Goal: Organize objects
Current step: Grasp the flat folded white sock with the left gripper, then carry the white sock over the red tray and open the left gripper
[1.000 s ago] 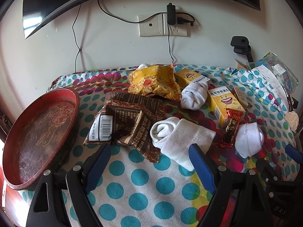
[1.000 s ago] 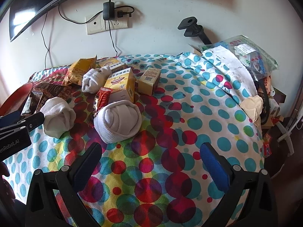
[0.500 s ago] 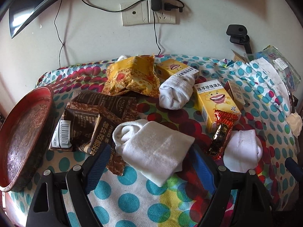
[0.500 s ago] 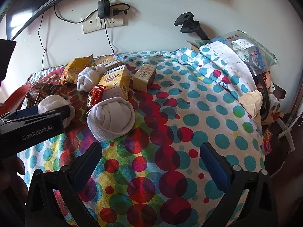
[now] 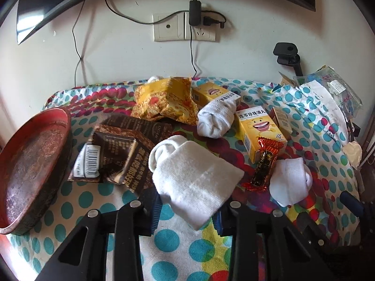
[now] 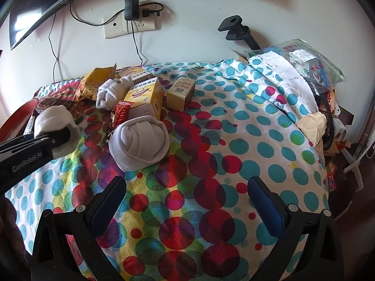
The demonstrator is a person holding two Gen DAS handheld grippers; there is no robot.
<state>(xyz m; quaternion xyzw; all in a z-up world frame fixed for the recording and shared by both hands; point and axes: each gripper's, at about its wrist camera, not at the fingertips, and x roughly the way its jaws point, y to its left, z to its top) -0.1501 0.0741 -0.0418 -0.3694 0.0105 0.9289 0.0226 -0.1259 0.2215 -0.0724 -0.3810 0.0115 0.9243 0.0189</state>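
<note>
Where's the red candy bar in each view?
Left wrist: the red candy bar is right of centre, leaning on the front of the yellow box, between the two near socks.
Right wrist: the same bar is at upper left, just above the rolled sock.
Shared landmark: the wall socket.

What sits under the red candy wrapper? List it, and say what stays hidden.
The red candy wrapper leans its top on the yellow smiley box; its lower end rests on the polka-dot cloth. Whatever lies directly beneath its middle is covered.
</note>
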